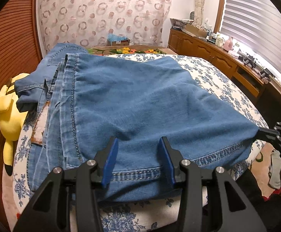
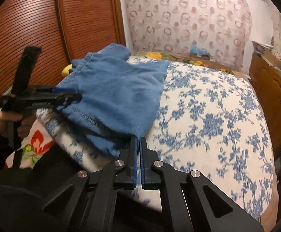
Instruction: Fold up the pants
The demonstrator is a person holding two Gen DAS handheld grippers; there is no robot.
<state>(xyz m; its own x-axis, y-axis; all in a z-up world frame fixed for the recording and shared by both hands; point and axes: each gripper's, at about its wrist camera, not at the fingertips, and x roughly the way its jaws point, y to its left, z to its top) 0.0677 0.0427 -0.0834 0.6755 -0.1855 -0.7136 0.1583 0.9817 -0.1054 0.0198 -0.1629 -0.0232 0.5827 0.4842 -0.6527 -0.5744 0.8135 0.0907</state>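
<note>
R gripper [image 2: 138, 145] pinching pants [image 1: 140, 100] corner

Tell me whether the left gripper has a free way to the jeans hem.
Probably yes: the left gripper is open, its fingers astride the jeans hem, nothing between. The right gripper pinches the far corner.

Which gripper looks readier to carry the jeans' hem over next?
Probably the right gripper: it is shut on the jeans' hem corner. The left gripper is open, its fingers astride the hem, gripping nothing.
</note>
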